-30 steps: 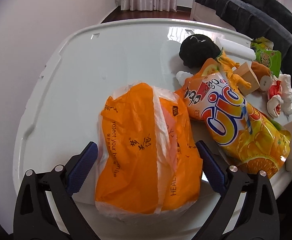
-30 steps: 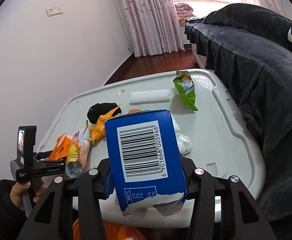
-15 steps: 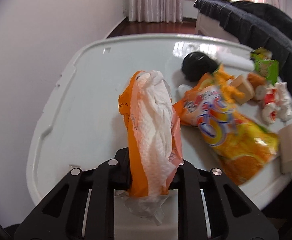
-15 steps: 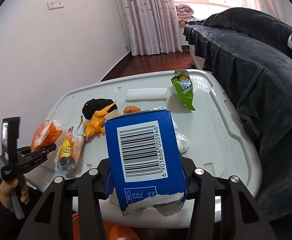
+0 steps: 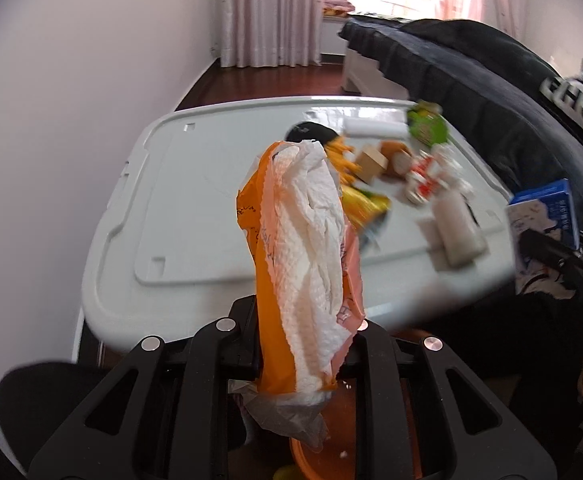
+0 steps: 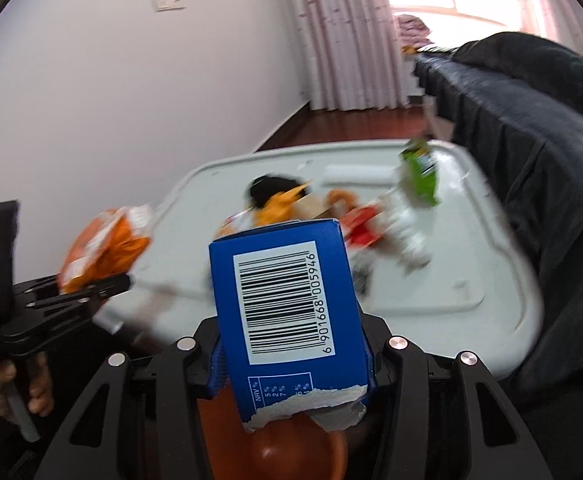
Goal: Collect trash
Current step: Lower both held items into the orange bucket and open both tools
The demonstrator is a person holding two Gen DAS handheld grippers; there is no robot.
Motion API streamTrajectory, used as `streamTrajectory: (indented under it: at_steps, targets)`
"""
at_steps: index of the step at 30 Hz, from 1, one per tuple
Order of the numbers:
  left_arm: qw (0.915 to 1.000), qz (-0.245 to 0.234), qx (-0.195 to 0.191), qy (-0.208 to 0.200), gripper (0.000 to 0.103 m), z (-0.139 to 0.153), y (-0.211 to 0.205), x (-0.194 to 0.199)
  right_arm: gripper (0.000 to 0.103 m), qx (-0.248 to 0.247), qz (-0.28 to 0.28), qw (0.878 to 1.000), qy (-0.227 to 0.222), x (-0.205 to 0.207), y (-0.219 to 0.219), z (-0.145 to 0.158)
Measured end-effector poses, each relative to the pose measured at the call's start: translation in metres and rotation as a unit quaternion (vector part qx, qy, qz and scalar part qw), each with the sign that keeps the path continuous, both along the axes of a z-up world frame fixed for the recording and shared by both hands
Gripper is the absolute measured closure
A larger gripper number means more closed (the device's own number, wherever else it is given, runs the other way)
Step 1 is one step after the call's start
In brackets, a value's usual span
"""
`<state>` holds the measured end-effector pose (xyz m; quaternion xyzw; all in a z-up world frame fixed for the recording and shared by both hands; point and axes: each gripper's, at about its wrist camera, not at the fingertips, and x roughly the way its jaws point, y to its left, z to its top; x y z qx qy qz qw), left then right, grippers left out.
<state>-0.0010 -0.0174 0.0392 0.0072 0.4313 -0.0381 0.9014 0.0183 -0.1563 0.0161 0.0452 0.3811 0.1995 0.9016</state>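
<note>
A: What did we have in the left gripper (image 5: 305, 336)?

B: Its jaws were clenched on the orange wrapper (image 5: 267, 264) with the white paper towel (image 5: 311, 248) bunched inside. We held it upright, clear of the white lid (image 5: 195, 184), just above the near edge. In the right wrist view the same wrapper (image 6: 99, 248) showed at the left, blurred, with the hand (image 6: 15, 384) below it on the handle.

A: And the right gripper (image 6: 291, 360)?

B: It was grasping the blue carton (image 6: 283, 292), barcode facing us, its torn lower edge hanging past the jaws. From the left wrist view we saw that carton (image 5: 543, 216) at the right edge, beside the dark blanket (image 5: 471, 80).

A: Where was the rest of the trash?

B: On the lid, at its far and right side: a green packet (image 6: 421, 174), a black lump (image 6: 269, 190), a red and white wrapper (image 5: 425, 178), a white roll (image 5: 457, 232). All of it was blurred.

A: Anything under our grippers?

B: An orange bin (image 6: 287, 444) showed below the carton, and we saw its rim (image 5: 303, 456) under the wrapper too.
</note>
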Motion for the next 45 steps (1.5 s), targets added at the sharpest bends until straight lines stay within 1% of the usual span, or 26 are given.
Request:
streamTrajectory:
  at_steps: [4,6,9,11,13,16,20,23,25,31,32,33,34,35,36,37,40,45]
  targets:
    - [0.9997,-0.018,-0.009,0.016,0.084,-0.004,-0.008,-0.029,0.054,-0.005,0.028,0.999,0.014,-0.037,0.013,-0.006]
    - [0.9989,-0.035,-0.002,0.029,0.084,-0.010,-0.014,-0.045,0.054,-0.013,0.042,0.999,0.023,-0.052,0.018,-0.009]
    - [0.9958,-0.063,0.000,0.066,0.084,-0.027,-0.024,-0.061,0.054,-0.024,0.051,0.998,0.031,-0.063,0.022,-0.013]
    - [0.9939,-0.073,-0.002,0.083,0.084,-0.034,-0.026,-0.068,0.054,-0.028,0.044,0.998,0.046,-0.062,0.020,-0.017]
    - [0.9915,-0.081,-0.006,0.101,0.084,-0.041,-0.028,-0.068,0.054,-0.028,0.040,0.997,0.064,-0.062,0.019,-0.024]
    - [0.9876,-0.090,-0.007,0.129,0.084,-0.052,-0.032,-0.063,0.054,-0.038,0.047,0.992,0.109,-0.056,0.024,-0.044]
    - [0.9772,-0.096,-0.007,0.189,0.084,-0.079,-0.034,-0.048,0.054,-0.052,0.048,0.983,0.171,-0.043,0.029,-0.075]
    - [0.9728,-0.092,-0.009,0.213,0.084,-0.090,-0.032,-0.045,0.054,-0.042,0.042,0.977,0.206,-0.037,0.024,-0.089]
    - [0.9723,-0.090,-0.009,0.215,0.083,-0.091,-0.031,-0.044,0.054,-0.038,0.042,0.976,0.210,-0.036,0.023,-0.091]
    - [0.9712,-0.092,0.001,0.220,0.082,-0.096,-0.032,-0.041,0.053,-0.045,0.052,0.974,0.213,-0.038,0.030,-0.093]
    - [0.9712,-0.091,0.003,0.220,0.081,-0.097,-0.035,-0.040,0.053,-0.047,0.053,0.974,0.214,-0.038,0.031,-0.093]
    - [0.9714,-0.090,0.006,0.220,0.077,-0.097,-0.036,-0.041,0.051,-0.049,0.052,0.974,0.213,-0.036,0.031,-0.092]
    - [0.9718,-0.086,0.015,0.219,0.071,-0.098,-0.036,-0.041,0.047,-0.050,0.051,0.974,0.213,-0.035,0.032,-0.091]
    - [0.9719,-0.084,0.021,0.219,0.053,-0.098,-0.036,-0.041,0.033,-0.053,0.047,0.975,0.209,-0.032,0.033,-0.090]
    - [0.9725,-0.082,0.025,0.216,0.037,-0.097,-0.036,-0.041,0.026,-0.054,0.043,0.977,0.203,-0.031,0.034,-0.088]
    - [0.9732,-0.081,0.028,0.213,0.033,-0.097,-0.038,-0.040,0.025,-0.052,0.039,0.978,0.197,-0.032,0.032,-0.086]
    - [0.9762,-0.081,0.027,0.199,0.032,-0.093,-0.036,-0.040,0.025,-0.039,0.025,0.982,0.183,-0.032,0.025,-0.077]
    - [0.9768,-0.079,0.028,0.197,0.032,-0.095,-0.034,-0.036,0.026,-0.017,0.006,0.985,0.174,-0.030,0.011,-0.069]
